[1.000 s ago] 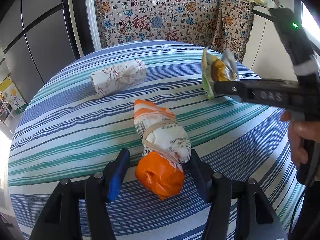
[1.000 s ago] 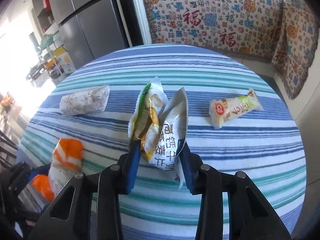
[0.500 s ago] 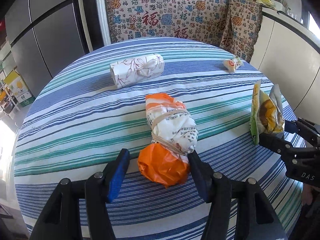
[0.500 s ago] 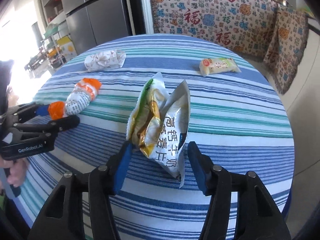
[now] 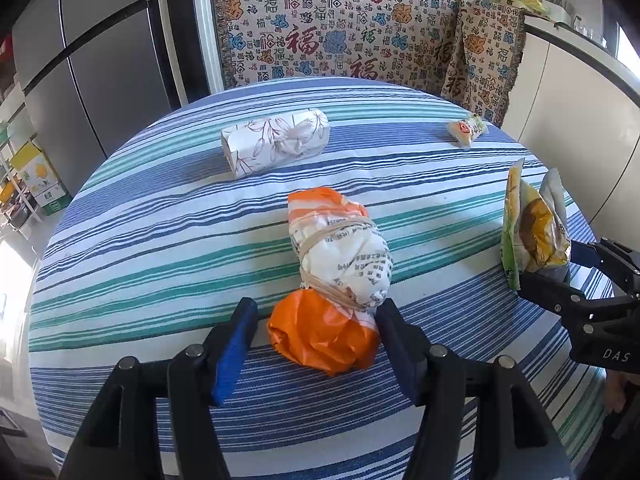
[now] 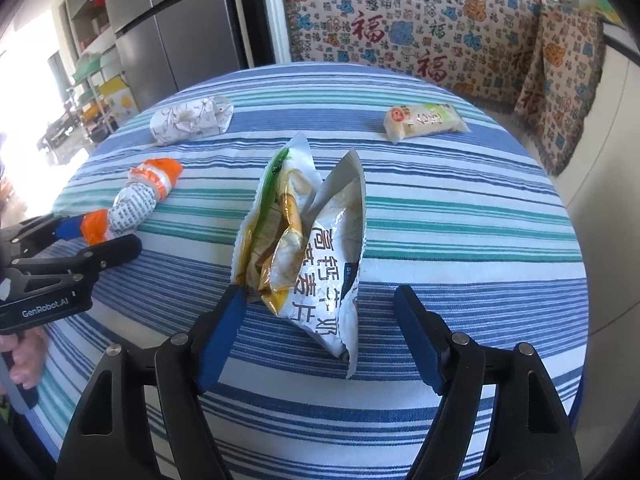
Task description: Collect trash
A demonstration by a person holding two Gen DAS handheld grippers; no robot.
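Crumpled snack wrappers (image 6: pixel 304 240) stand on the striped counter (image 6: pixel 460 240) between the spreading jaws of the right claw (image 6: pixel 316 332), apparently just set down. The left claw (image 5: pixel 316 336) brackets an orange-and-white tied bag (image 5: pixel 336 280), open, probably readying a grasp.

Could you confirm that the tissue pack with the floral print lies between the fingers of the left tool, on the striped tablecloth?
Not quite: the left wrist view shows the rubber-banded orange and white bag between the left tool fingers. The floral tissue pack lies farther back on the striped tablecloth.
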